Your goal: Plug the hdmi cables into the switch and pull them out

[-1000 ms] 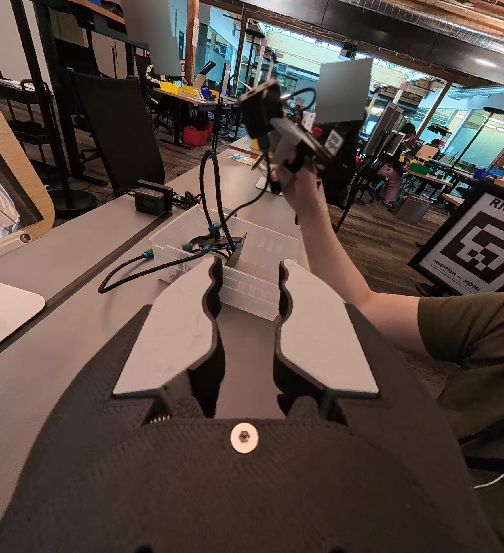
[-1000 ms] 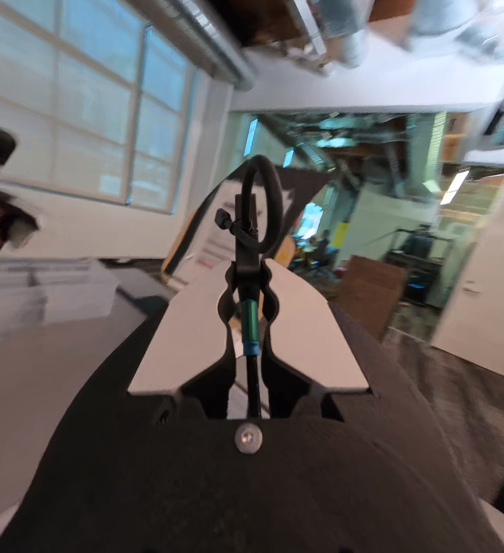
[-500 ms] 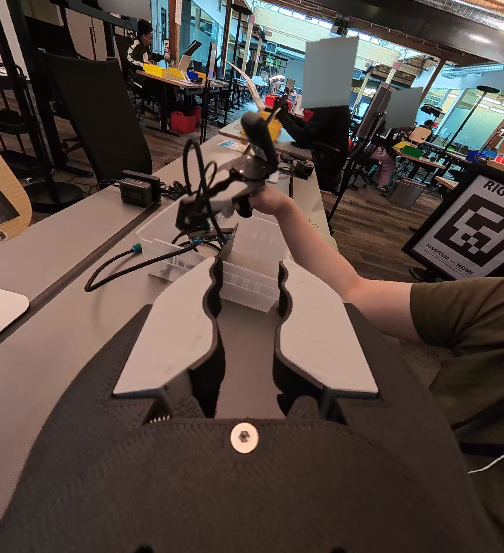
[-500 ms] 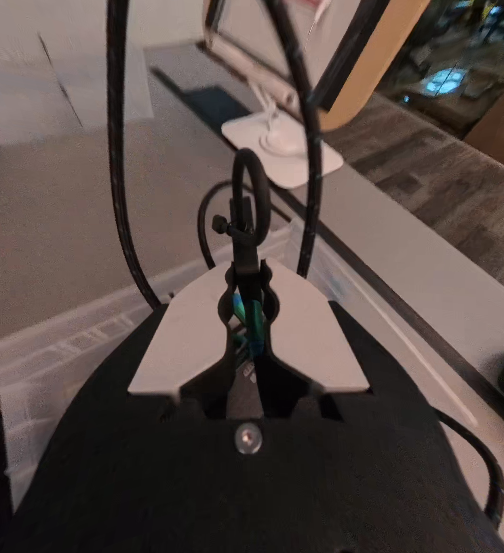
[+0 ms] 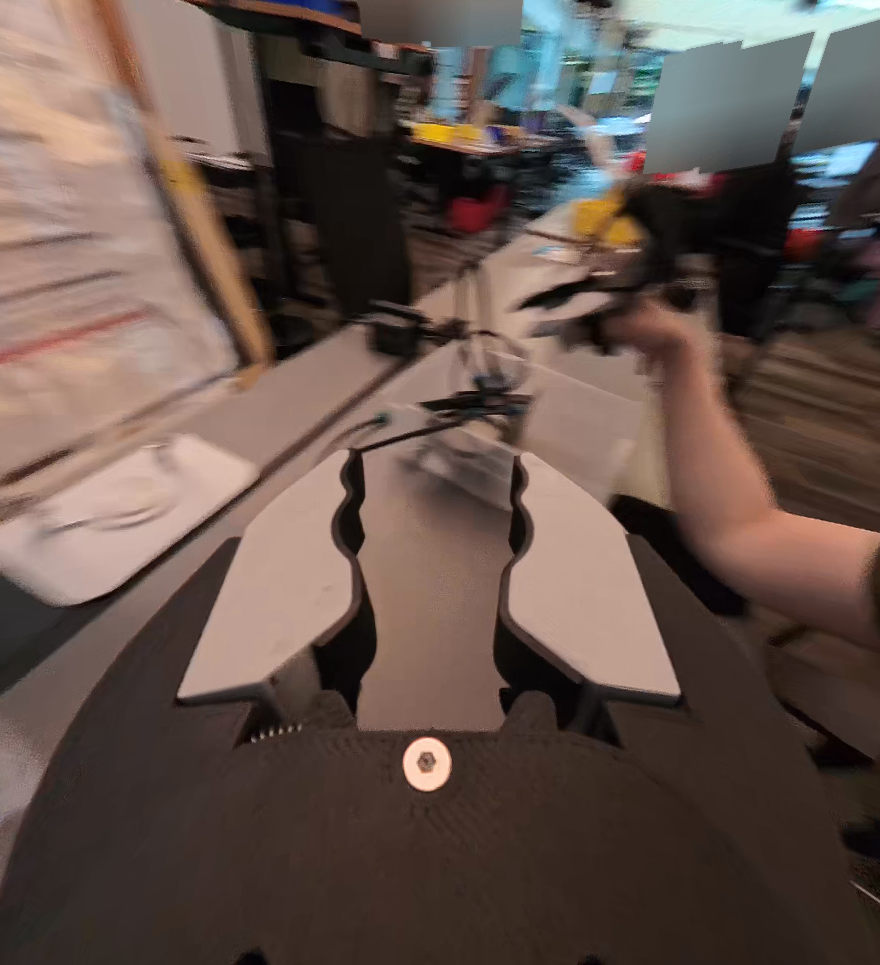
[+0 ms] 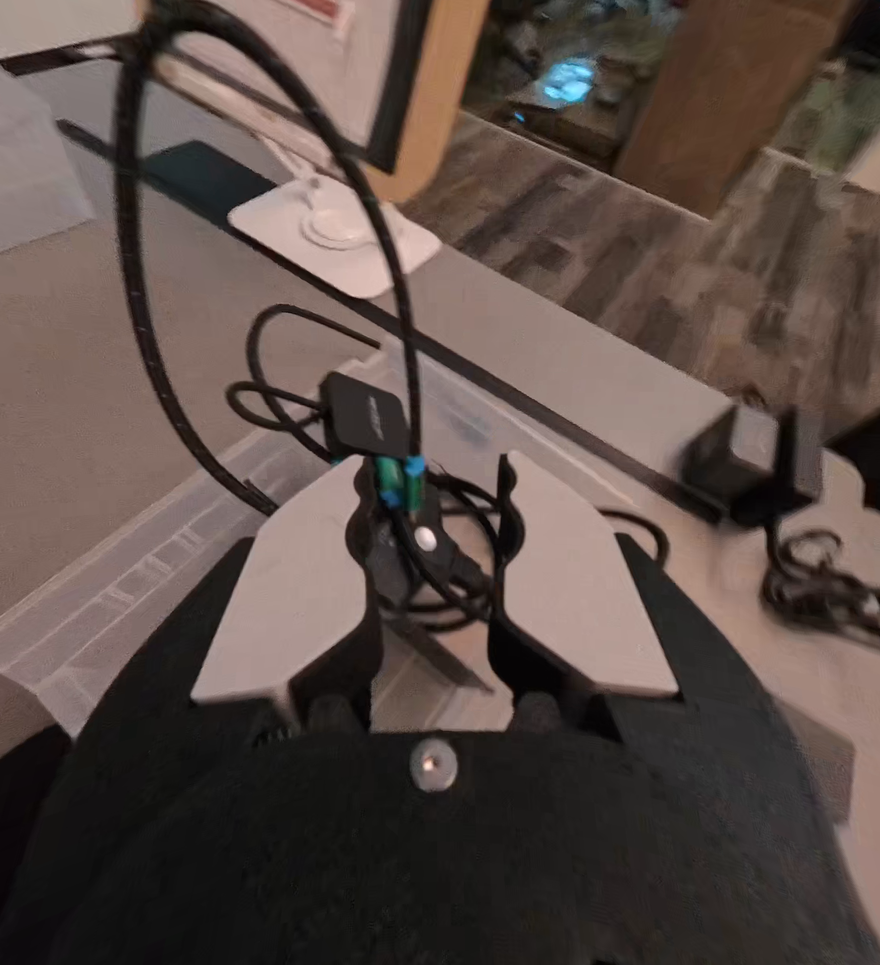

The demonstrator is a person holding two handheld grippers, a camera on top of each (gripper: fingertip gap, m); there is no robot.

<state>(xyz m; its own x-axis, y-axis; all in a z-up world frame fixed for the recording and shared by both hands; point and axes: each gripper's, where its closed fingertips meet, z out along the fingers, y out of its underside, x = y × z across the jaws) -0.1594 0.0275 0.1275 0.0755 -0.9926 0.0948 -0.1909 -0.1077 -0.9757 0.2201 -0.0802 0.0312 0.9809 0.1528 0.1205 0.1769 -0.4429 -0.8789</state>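
Note:
My right gripper [image 6: 424,462] is open over a clear plastic bin [image 6: 114,585]. Between its fingers, lower down in the bin, lie HDMI plugs with green and blue collars [image 6: 401,483] and coiled black cables. A black braided cable [image 6: 137,271] arcs up from the bin and back down to the plugs. The black switch box [image 6: 370,418] lies just beyond the plugs. My left gripper [image 5: 435,462] is open and empty above the grey table, short of the bin [image 5: 458,462]. The left wrist view is blurred. The right gripper [image 5: 573,308] shows there above the bin, held by a hand.
A white monitor-stand base [image 6: 333,235] stands left of the bin and also shows in the left wrist view [image 5: 129,512]. A black power adapter [image 6: 740,465] and a cable bundle [image 6: 834,595] lie beyond the bin. A wood-edged board [image 5: 61,209] stands left. The person's forearm [image 5: 714,496] crosses on the right.
My right gripper has opened and let go of the HDMI plug over the bin. My left gripper has opened wider and swung left, blurring its view.

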